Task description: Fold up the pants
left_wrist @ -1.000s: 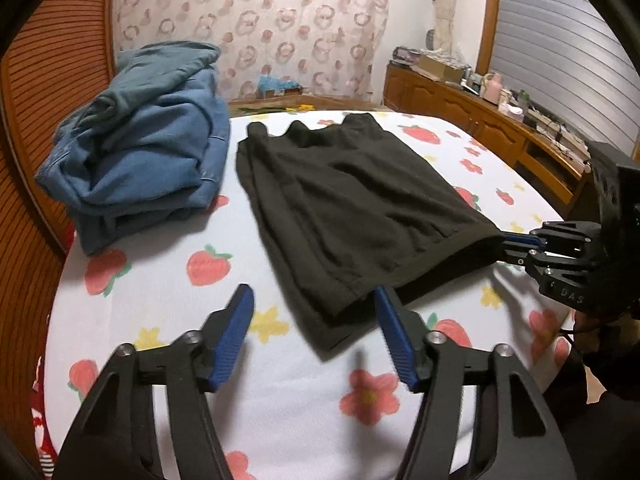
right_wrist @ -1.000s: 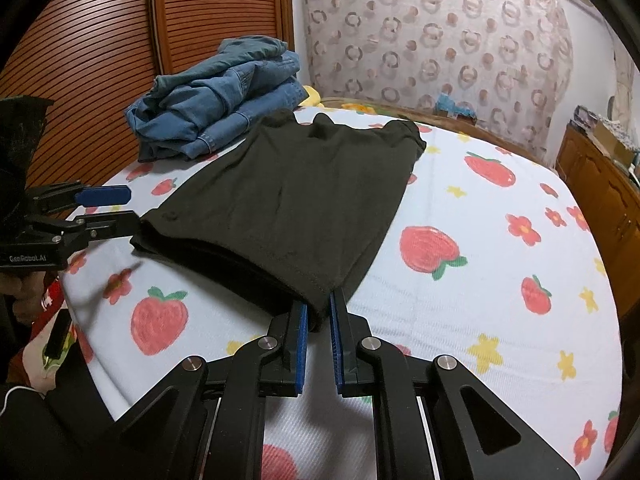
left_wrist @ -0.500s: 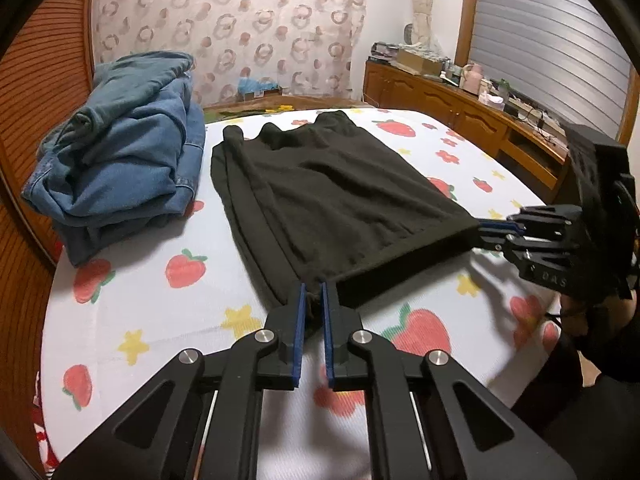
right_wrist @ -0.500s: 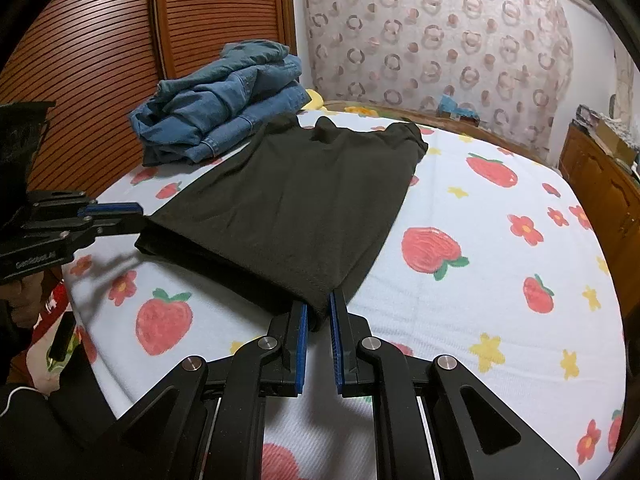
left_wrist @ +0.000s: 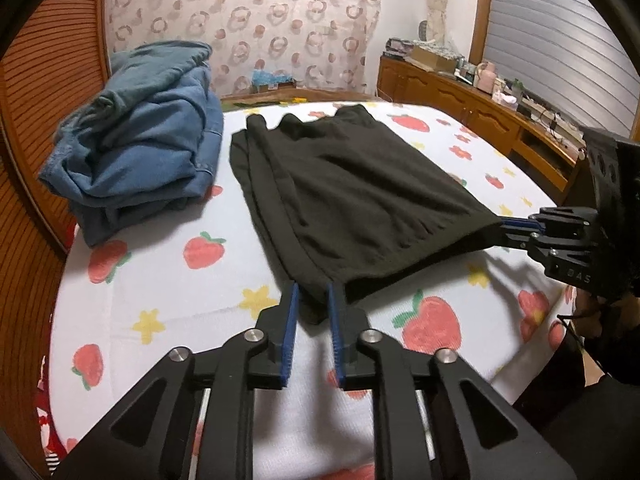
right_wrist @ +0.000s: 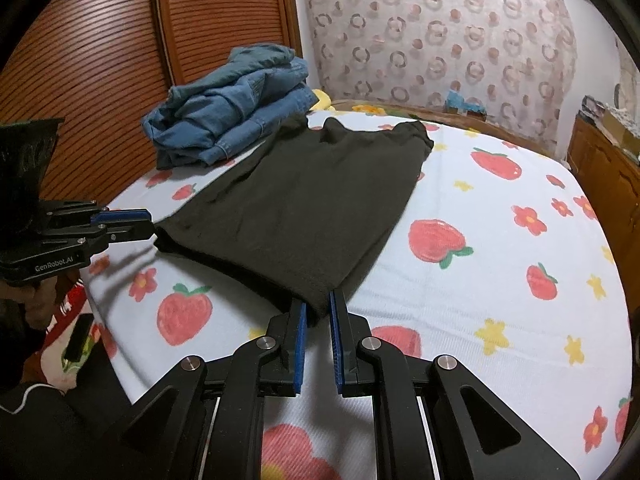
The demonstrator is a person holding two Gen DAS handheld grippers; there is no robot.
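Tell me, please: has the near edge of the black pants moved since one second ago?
Yes. In the right wrist view, the near edge of the black pants is lifted off the strawberry sheet, held by both tongs, right and left; the jeans pile stays put.

Denim pile (left_wrist: 140, 148) blocks bed's (left_wrist: 160, 292) left side beside black pants (left_wrist: 352, 200); strawberry sheet right of pants open for passing

A bed (right_wrist: 520, 208) with a strawberry-and-flower sheet; slatted wooden doors (right_wrist: 120, 60) to its left; a circle-patterned curtain (left_wrist: 248, 28) behind; a low wooden cabinet (left_wrist: 460, 104) under a grey window blind (left_wrist: 560, 40).
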